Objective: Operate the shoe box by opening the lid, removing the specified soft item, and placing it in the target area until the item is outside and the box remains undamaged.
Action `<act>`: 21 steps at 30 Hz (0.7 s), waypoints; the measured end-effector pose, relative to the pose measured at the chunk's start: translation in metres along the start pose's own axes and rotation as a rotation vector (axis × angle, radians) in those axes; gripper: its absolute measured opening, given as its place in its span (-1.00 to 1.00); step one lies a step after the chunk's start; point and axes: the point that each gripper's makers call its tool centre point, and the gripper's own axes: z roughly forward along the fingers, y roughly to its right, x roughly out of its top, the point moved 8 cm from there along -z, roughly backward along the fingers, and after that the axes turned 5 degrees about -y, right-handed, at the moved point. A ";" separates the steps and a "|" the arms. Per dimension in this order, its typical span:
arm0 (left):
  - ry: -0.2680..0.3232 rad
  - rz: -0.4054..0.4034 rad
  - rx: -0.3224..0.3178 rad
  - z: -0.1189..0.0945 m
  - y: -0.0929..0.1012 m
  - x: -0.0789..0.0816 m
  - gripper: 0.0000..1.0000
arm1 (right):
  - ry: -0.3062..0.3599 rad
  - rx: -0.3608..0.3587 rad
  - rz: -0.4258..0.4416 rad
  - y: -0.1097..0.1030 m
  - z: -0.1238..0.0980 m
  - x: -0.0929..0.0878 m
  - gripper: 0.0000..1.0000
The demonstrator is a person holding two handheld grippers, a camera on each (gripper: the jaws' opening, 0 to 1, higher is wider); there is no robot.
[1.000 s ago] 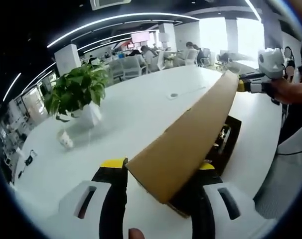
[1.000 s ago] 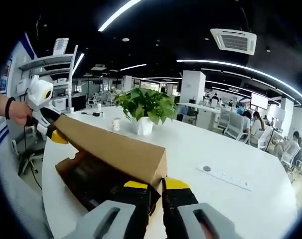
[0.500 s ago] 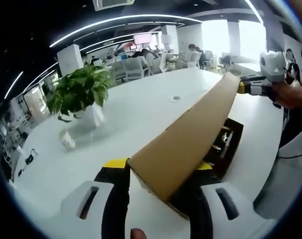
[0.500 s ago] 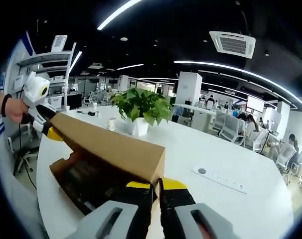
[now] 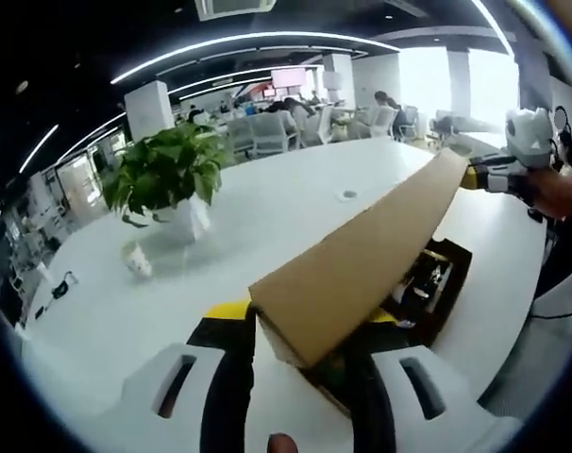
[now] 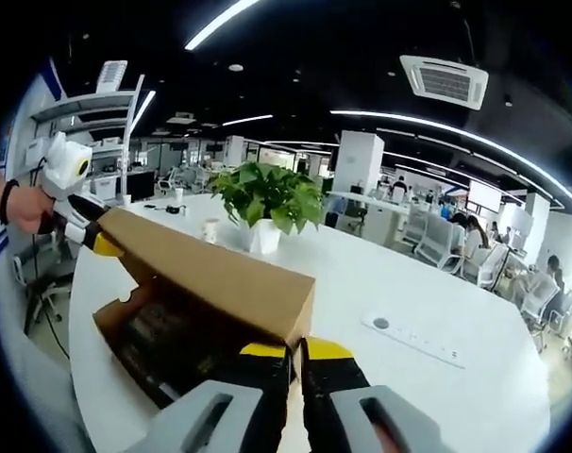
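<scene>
On the white table [image 6: 437, 293], the open shoe box [image 6: 126, 326] sits with its cardboard lid [image 5: 361, 264] raised. I pinch one lid corner in my left gripper [image 5: 300, 344], the opposite corner in my right gripper [image 6: 294, 351], both clamped tight.

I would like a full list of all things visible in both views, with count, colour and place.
lid: one, brown cardboard, raised above the box, a gripper at each end.
shoe box: one, brown outside, dark contents inside, on the table under the lid.
table: one, white, large, under everything.
potted plant: one, green leaves in a white pot, on the table beyond the box.
cup: one, small, white, on the table beside the plant.
socket strip: one, white, set flat in the table top.
left gripper: yellow-tipped jaws on one end of the lid.
right gripper: yellow-tipped jaws closed on the other end.
</scene>
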 end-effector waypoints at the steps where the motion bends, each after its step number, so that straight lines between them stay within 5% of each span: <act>1: 0.000 -0.001 0.001 0.000 0.000 0.000 -0.35 | -0.002 -0.001 0.004 0.000 0.000 0.000 -1.00; 10: 0.014 -0.013 0.023 -0.001 0.001 0.000 -0.40 | -0.023 -0.001 0.017 0.004 0.003 0.005 -1.00; 16: 0.017 -0.027 0.059 -0.007 -0.011 -0.003 -0.71 | -0.029 -0.002 0.024 0.006 0.006 0.009 -1.00; 21: 0.018 -0.023 0.065 -0.007 -0.010 -0.005 -0.74 | -0.031 -0.003 0.037 0.006 0.006 0.010 -1.00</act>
